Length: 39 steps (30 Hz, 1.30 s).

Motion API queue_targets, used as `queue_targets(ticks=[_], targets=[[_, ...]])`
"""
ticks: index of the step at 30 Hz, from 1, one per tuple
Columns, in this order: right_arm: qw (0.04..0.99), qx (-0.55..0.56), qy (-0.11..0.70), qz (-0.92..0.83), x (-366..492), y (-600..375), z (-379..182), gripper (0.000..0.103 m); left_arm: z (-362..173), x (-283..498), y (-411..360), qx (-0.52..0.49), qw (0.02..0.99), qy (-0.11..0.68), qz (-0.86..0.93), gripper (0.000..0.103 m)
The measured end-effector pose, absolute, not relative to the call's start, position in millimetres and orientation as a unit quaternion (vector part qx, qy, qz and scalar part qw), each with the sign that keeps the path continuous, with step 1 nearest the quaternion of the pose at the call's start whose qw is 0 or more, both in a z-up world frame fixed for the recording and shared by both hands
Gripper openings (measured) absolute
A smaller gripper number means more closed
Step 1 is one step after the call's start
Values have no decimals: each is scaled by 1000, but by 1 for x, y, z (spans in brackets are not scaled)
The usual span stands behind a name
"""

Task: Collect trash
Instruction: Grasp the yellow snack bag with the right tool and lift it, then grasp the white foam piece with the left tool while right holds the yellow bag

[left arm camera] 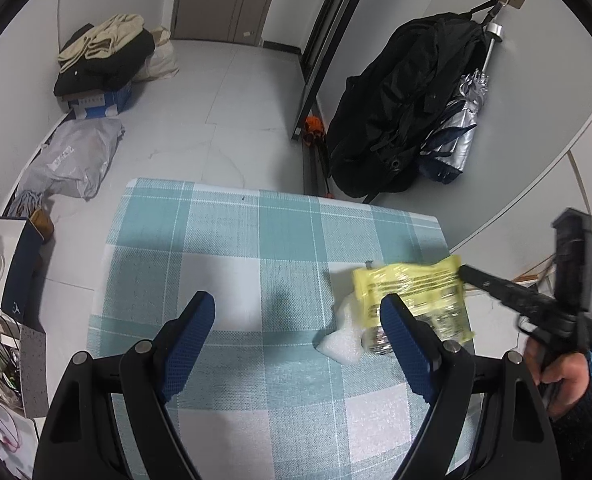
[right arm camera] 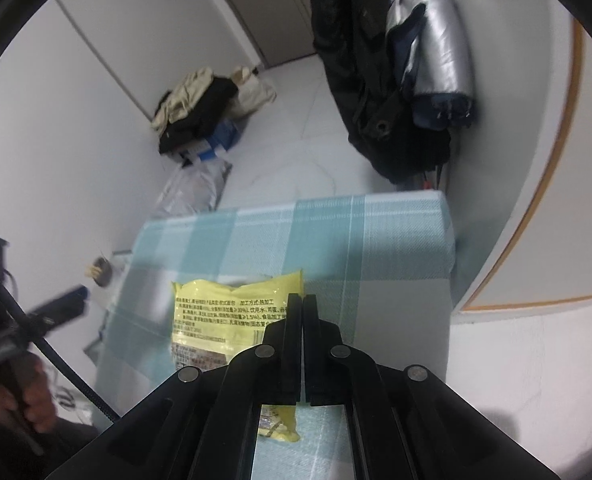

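Item: yellow wrapper (right arm camera: pixel 231 320), pinched in my right gripper (right arm camera: pixel 303 300) above the checked bench (left arm camera: pixel 255 240).
Left gripper (left arm camera: pixel 298 312) spread wide, holding nothing; only its view shows white foam (left arm camera: pixel 342 334) beneath the wrapper.

My left gripper (left arm camera: pixel 298 312) has matt black plastic arms and rough blue textured pads (left arm camera: pixel 189 336). The wrapper (right arm camera: pixel 231 316) is glossy yellow plastic film. Beneath it, the checked cloth (left arm camera: pixel 255 240) looks coarsely woven and matt.
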State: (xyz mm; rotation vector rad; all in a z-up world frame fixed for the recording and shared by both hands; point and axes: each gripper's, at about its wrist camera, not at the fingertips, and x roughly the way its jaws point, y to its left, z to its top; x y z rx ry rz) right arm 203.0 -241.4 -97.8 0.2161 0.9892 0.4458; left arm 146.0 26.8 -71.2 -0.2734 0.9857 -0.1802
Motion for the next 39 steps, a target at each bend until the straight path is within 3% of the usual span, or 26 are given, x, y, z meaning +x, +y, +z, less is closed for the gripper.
queue_targets(ticks=[11,23,25,30,33,37,39], targets=[[878,142,411,199,185,-283,-66,0,-95,160,1,-86,845,516,-111,82],[889,134,400,179,178,-315,-66,0,-125,163,-33,-16,826,550,-125,81],[890,136,397,178,177,-319,-64,0,-126,164,-37,3,823,553,-128,70],[891,136,395,178,174,-324,-64,0,-129,161,-38,10,817,559,-140,66],[891,140,392,180,174,-325,-63,0,-130,160,-37,6,815,560,-146,57],[893,136,389,183,172,-322,-61,0,-133,164,-35,-16,805,572,-158,31],[893,133,389,184,171,-320,-61,0,-134,164,-33,-30,801,575,-166,28]])
